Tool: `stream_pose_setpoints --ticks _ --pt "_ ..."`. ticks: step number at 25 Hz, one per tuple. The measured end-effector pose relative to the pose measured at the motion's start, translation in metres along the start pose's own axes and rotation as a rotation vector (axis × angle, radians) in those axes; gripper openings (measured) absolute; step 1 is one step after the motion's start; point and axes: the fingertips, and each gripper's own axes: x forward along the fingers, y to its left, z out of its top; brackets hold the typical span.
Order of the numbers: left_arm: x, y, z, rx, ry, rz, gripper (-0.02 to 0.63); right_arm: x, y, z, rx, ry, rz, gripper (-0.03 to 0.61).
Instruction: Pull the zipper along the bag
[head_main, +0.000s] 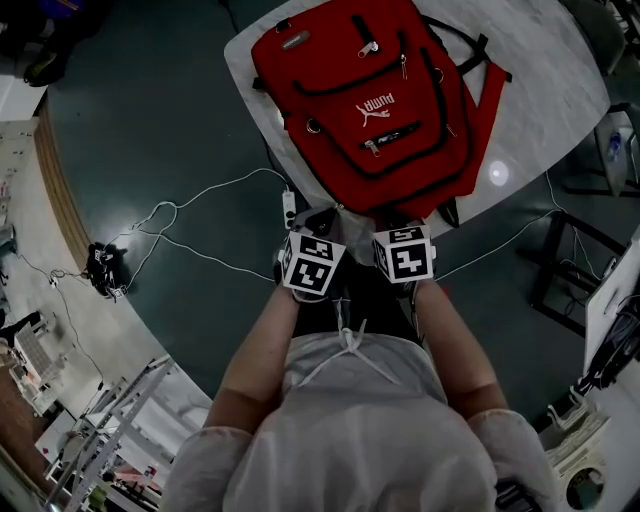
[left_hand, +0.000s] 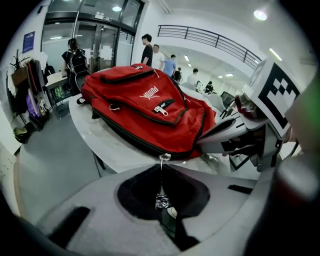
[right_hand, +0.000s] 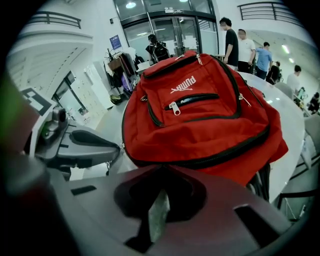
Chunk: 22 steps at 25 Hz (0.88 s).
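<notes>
Red bag (head_main: 370, 100) lies on the tabletop (head_main: 560, 90), just beyond left gripper (left_hand: 161, 159) and right gripper (right_hand: 161, 172) — both jaws together, empty. I judge the fabric soft and slack; grip the small zipper pull (right_hand: 174, 107).

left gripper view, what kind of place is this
Probably an open office or lab hall: glass entrance doors, an upper-level railing, and people standing behind the white table holding the red backpack.

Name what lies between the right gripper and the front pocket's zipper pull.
Red backpack fabric crossed by black zipper bands, shown in the right gripper view.
</notes>
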Motion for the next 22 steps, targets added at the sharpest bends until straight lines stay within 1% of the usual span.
stream_pose_setpoints --ticks 3,7,14,18,22 --pt "-0.002 0.013 0.005 -0.002 -0.002 0.003 0.021 -0.001 -0.001 0.0 -0.01 0.01 0.002 0.026" --pt "-0.004 0.031 0.012 0.019 -0.003 0.013 0.021 0.0 -0.001 0.0 0.004 0.033 -0.006 0.026" --pt "-0.005 0.055 0.019 0.013 -0.005 0.031 0.021 0.001 0.0 0.001 0.012 0.092 -0.018 0.026" --pt "-0.002 0.068 0.026 -0.006 -0.029 0.013 0.021 0.003 -0.002 0.001 0.008 0.145 -0.026 0.026" --pt "-0.002 0.08 0.028 0.016 -0.017 0.017 0.021 0.003 0.001 0.001 0.02 0.162 -0.02 0.026"
